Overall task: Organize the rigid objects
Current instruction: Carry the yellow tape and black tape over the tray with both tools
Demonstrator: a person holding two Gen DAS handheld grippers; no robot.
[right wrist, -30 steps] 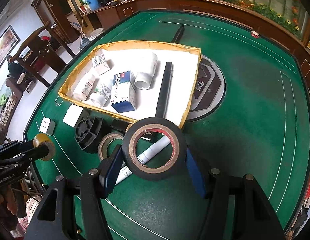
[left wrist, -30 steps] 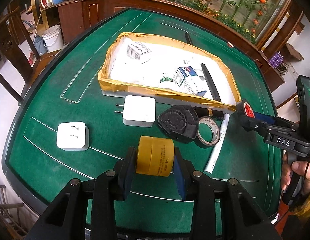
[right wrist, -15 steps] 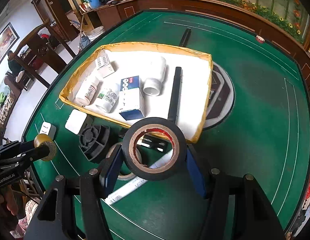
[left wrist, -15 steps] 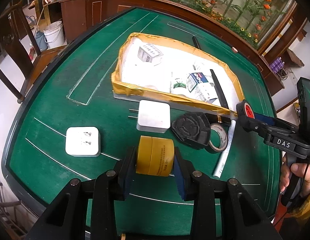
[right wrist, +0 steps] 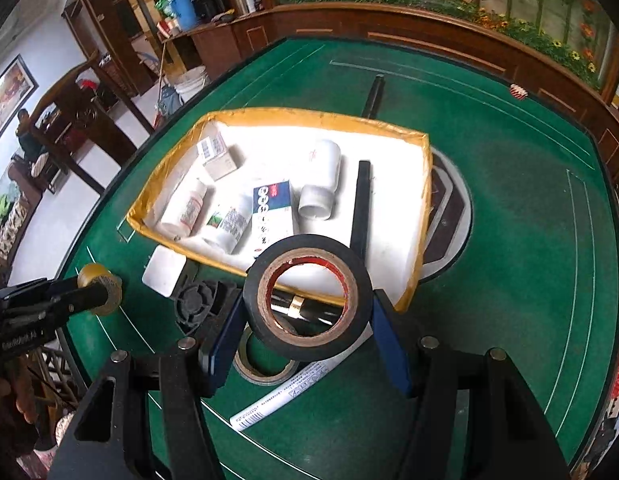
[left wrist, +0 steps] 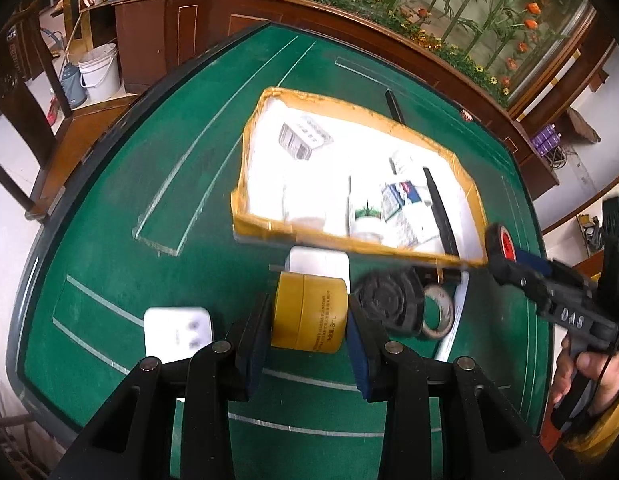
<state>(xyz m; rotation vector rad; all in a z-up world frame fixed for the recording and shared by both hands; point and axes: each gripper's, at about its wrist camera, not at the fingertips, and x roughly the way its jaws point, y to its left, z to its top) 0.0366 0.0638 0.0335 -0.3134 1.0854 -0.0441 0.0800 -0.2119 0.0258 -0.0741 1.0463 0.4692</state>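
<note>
While each gripper clamps tape, left gripper yellow roll, right gripper black roll, the tray lies straight ahead, nearer the right, its near edge just beyond the black roll.

The right claw's black body reads "DAS"; print on the yellow tape roll is too small to read.

In the left wrist view the white charger near the box's near wall is mostly hidden behind the yellow tape roll. The white marker is covered by the loose tape ring. Box contents blur together there. In the right wrist view the black tape roll hides the box's near wall.
</note>
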